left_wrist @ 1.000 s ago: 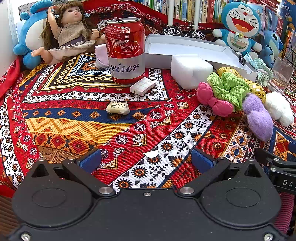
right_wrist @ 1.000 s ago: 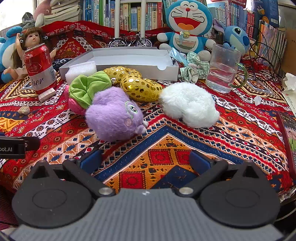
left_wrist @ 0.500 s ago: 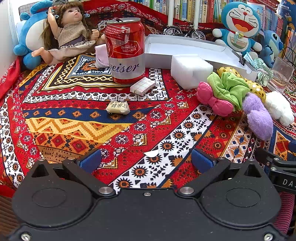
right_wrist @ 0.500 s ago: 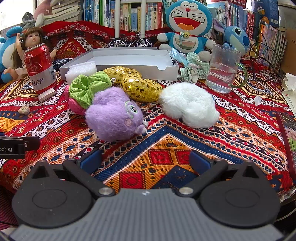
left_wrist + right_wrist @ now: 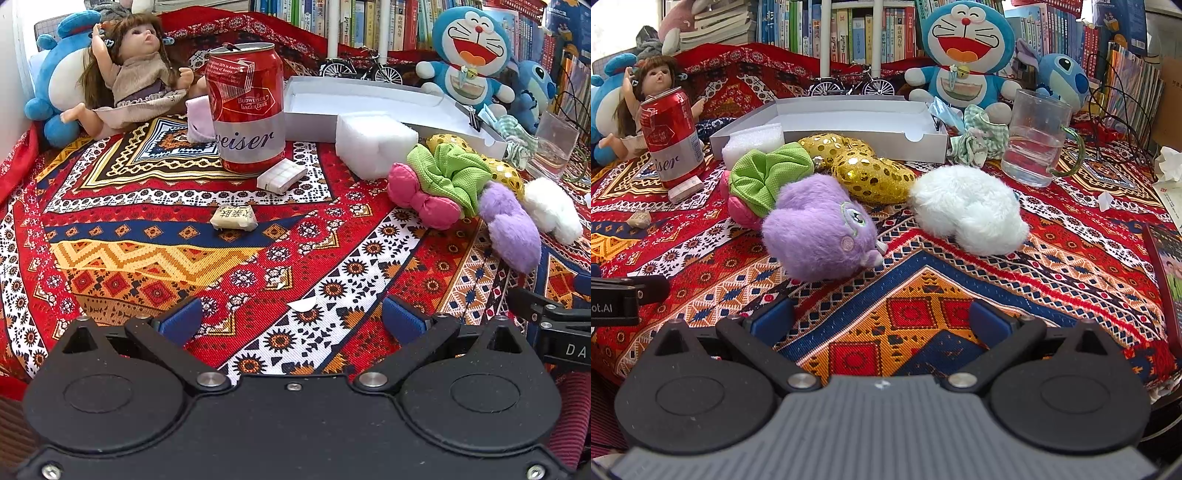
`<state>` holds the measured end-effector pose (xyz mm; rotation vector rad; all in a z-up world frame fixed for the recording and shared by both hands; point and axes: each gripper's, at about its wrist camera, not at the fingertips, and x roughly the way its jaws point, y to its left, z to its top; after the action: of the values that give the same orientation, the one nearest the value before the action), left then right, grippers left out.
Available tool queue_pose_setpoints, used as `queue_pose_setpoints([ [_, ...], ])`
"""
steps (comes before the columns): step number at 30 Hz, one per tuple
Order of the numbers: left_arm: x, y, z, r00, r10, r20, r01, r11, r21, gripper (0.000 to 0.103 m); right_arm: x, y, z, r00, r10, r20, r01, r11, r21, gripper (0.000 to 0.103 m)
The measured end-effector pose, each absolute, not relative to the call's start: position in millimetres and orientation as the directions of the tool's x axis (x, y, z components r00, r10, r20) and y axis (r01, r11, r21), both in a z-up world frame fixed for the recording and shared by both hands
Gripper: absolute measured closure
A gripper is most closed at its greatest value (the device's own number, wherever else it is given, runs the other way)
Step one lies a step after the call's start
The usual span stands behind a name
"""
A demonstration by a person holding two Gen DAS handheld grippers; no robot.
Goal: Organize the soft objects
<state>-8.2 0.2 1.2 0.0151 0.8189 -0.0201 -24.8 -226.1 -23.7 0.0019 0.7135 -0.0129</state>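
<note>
Patterned cloth covers the worktop (image 5: 1071,236); both the left claw (image 5: 291,321) and right claw (image 5: 882,319) gape empty near a purple plush (image 5: 820,229).

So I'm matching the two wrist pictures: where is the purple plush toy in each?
Left wrist: the purple plush toy lies at the right edge, beside the white plush.
Right wrist: it sits centre-left, just beyond the open claw.
Shared landmark: the red beer can.
</note>
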Motion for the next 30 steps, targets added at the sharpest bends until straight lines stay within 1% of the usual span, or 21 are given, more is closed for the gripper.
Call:
queue_pose_setpoints([
  [5, -7, 4, 0, 0.685, -0.035, -0.728, 0.059, 0.998, 0.007, 0.0, -28, -226, -25, 0.776, -0.001, -0.631, -0.006, 1.0, -0.008, 0.0],
  [10, -12, 13, -4, 0.714, -0.088, -0.694, 0.133, 0.991, 0.012, 0.0, -35, -227, -31, 0.816, 0.016, -0.577, -0.025, 1.0, -0.008, 0.0],
  [13, -12, 13, -4, 0.721, -0.091, -0.687, 0.137, 0.99, 0.012, 0.0, -40, -227, -36, 0.848, 0.013, -0.53, -0.018, 1.0, -0.003, 0.0],
  [15, -11, 12, -2, 0.723, -0.087, -0.685, 0.125, 0.992, 0.007, 0.001, -40, -228, -36, 0.848, 0.015, -0.529, -0.02, 1.0, -0.004, 0.0],
  [17, -11, 12, 1, 0.735, -0.099, -0.671, 0.13, 0.991, -0.003, 0.013, -38, -230, -32, 0.841, 0.027, -0.54, -0.03, 1.0, 0.005, 0.0],
  [18, -12, 11, 4, 0.746, -0.108, -0.657, 0.136, 0.991, -0.007, 0.015, -39, -230, -31, 0.845, 0.04, -0.533, -0.039, 0.999, 0.014, 0.0],
  [20, -14, 12, 9, 0.766, -0.118, -0.631, 0.144, 0.99, -0.01, 0.015, -44, -231, -27, 0.867, 0.076, -0.493, -0.067, 0.997, 0.036, 0.0],
  [23, -13, 17, 14, 0.79, -0.1, -0.605, 0.123, 0.992, -0.004, 0.016, -50, -224, -20, 0.895, 0.1, -0.435, -0.11, 0.994, 0.003, 0.0],
  [25, -9, 24, 15, 0.796, -0.072, -0.601, 0.087, 0.996, -0.005, 0.018, -48, -219, -17, 0.902, 0.091, -0.421, -0.114, 0.993, -0.029, 0.0],
  [26, -6, 29, 16, 0.798, -0.061, -0.599, 0.07, 0.997, -0.008, 0.02, -47, -218, -16, 0.903, 0.095, -0.419, -0.12, 0.992, -0.032, 0.002],
  [28, -1, 36, 16, 0.801, -0.043, -0.597, 0.049, 0.999, -0.006, 0.026, -43, -218, -15, 0.9, 0.109, -0.421, -0.127, 0.992, -0.014, 0.006],
  [30, 5, 41, 15, 0.8, -0.024, -0.599, 0.032, 0.999, 0.003, 0.028, -40, -219, -15, 0.898, 0.128, -0.42, -0.132, 0.991, 0.019, 0.009],
])
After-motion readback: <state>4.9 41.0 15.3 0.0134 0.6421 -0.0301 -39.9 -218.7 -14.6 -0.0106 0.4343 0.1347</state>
